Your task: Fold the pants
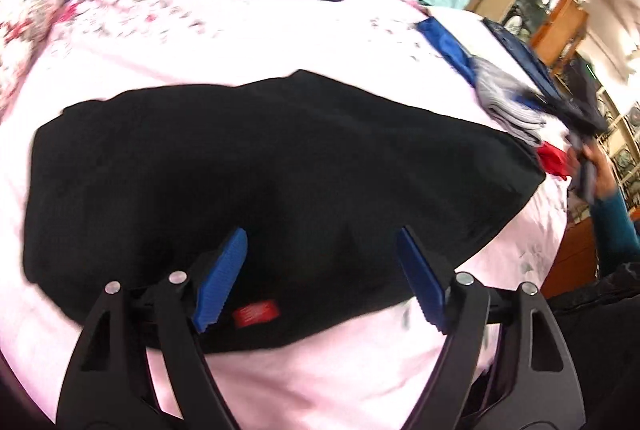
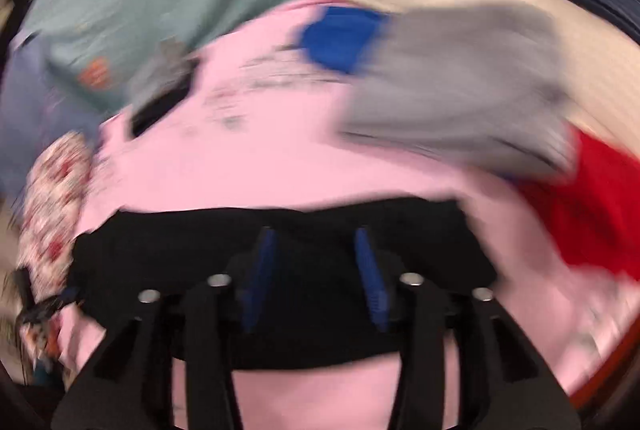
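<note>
Black pants (image 1: pixel 260 166) lie folded on pink sheet (image 1: pixel 320 382), left gripper (image 1: pixel 320 278) and right gripper (image 2: pixel 316 278) both spread, empty

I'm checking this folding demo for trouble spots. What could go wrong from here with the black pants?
1. Both the left gripper and the right gripper are open over the black pants; shutting now might pinch the pink sheet too.
2. The loose pile touches the pants' right end, so a fold could drag the grey garment along.
3. The right view is blurred, so aim may be off.
</note>
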`<state>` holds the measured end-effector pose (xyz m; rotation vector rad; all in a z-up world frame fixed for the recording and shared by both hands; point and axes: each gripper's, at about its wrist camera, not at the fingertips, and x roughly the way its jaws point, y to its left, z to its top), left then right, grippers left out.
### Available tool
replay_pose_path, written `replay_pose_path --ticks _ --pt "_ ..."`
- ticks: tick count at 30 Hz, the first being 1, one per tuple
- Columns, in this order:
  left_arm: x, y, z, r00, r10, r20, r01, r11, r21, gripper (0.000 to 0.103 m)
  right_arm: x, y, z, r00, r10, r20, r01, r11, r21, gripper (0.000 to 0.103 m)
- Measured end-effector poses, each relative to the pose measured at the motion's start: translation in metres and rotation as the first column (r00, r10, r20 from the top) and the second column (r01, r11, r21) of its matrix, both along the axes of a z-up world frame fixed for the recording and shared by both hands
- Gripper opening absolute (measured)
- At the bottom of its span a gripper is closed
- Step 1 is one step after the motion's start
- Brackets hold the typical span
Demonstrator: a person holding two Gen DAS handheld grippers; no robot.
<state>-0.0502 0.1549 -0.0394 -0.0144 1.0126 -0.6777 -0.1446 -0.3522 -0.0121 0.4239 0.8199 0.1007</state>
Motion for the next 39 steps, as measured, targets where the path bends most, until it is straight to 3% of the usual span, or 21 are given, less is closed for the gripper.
replay_pose_path --ticks 3,6,8,10,14,16,18,19,20,21,23,26,28,29,30,32,34,36,37,38,39 --pt "0.008 -0.011 -0.025 0.997 0.005 -0.077 0.002 0.996 0.091 0.08 0.082 0.084 0.012 0.953 0.302 0.022 -0.302 0.953 0.004 0.053" --pt "-0.004 -0.003 -0.028 0.999 0.006 -0.037 -0.003 0.996 0.087 0.08 0.148 0.167 0.001 0.859 0.511 0.022 -0.511 0.86 -0.014 0.053" --pt "-0.008 0.006 -0.023 0.999 0.015 -0.049 -0.012 0.998 0.059 0.08 0.188 0.225 -0.02 0.778 0.628 -0.034 -0.628 0.774 -0.081 0.053" --pt "-0.006 0.013 -0.016 0.999 0.036 -0.037 -0.034 0.998 0.059 0.08 0.212 0.258 -0.036 0.728 0.682 -0.074 -0.686 0.721 -0.1 0.053" --pt "0.005 0.041 0.003 0.989 0.142 0.034 -0.144 0.987 0.068 0.08 0.248 0.297 -0.063 0.636 0.763 -0.111 -0.77 0.636 -0.039 0.053" --pt "0.02 0.056 0.007 0.972 0.225 0.065 -0.229 0.97 0.078 0.085 0.253 0.308 -0.067 0.605 0.79 -0.097 -0.795 0.607 -0.019 0.054" --pt "0.036 0.075 -0.003 0.948 0.317 0.041 -0.32 0.941 0.107 0.085 0.256 0.316 -0.067 0.562 0.824 -0.069 -0.826 0.564 0.012 0.053" --pt "0.04 0.082 -0.009 0.936 0.352 0.019 -0.352 0.928 0.121 0.084 0.257 0.319 -0.067 0.548 0.834 -0.066 -0.835 0.55 0.017 0.044" --pt "0.043 0.091 -0.017 0.925 0.38 -0.014 -0.376 0.919 0.123 0.084 0.257 0.323 -0.068 0.535 0.84 -0.092 -0.844 0.537 -0.007 0.019" --pt "0.044 0.096 -0.022 0.922 0.386 -0.037 -0.381 0.919 0.106 0.082 0.254 0.322 -0.067 0.53 0.842 -0.105 -0.848 0.529 -0.034 0.013" --pt "0.04 0.099 -0.023 0.925 0.38 -0.017 -0.377 0.92 0.104 0.082 0.251 0.323 -0.06 0.532 0.841 -0.105 -0.847 0.525 -0.083 0.01" --pt "0.033 0.094 -0.022 0.929 0.369 0.041 -0.37 0.915 0.161 0.082 0.256 0.312 -0.032 0.577 0.815 -0.054 -0.812 0.565 -0.145 0.006" --pt "0.031 0.098 -0.023 0.934 0.354 0.043 -0.355 0.914 0.195 0.082 0.271 0.298 -0.02 0.69 0.723 -0.047 -0.706 0.656 -0.268 0.0" --pt "0.026 0.1 -0.019 0.936 0.349 0.044 -0.35 0.918 0.185 0.082 0.282 0.29 -0.021 0.726 0.685 -0.057 -0.674 0.693 -0.254 0.0" --pt "0.024 0.102 -0.012 0.939 0.342 0.045 -0.344 0.926 0.152 0.082 0.288 0.285 -0.024 0.74 0.669 -0.069 -0.665 0.712 -0.224 0.0" --pt "0.027 0.105 0.002 0.937 0.342 0.073 -0.347 0.935 0.079 0.083 0.287 0.28 -0.031 0.728 0.678 -0.102 -0.684 0.708 -0.179 0.0" --pt "0.03 0.108 0.008 0.926 0.367 0.086 -0.371 0.927 0.047 0.089 0.273 0.278 -0.028 0.713 0.697 -0.08 -0.701 0.703 -0.123 0.003" --pt "0.033 0.11 -0.005 0.924 0.38 0.046 -0.383 0.919 0.094 0.089 0.249 0.281 -0.024 0.687 0.724 -0.062 -0.727 0.686 -0.032 0.003" --pt "0.034 0.11 -0.014 0.921 0.389 0.023 -0.388 0.913 0.129 0.088 0.236 0.28 -0.022 0.675 0.736 -0.045 -0.737 0.676 0.011 0.01" --pt "0.034 0.111 -0.025 0.922 0.387 0.012 -0.384 0.909 0.163 0.088 0.219 0.278 -0.022 0.668 0.743 -0.035 -0.742 0.669 0.045 0.024" --pt "0.031 0.11 -0.026 0.925 0.379 0.027 -0.378 0.911 0.168 0.088 0.206 0.279 -0.022 0.667 0.745 -0.034 -0.742 0.667 0.06 0.027"
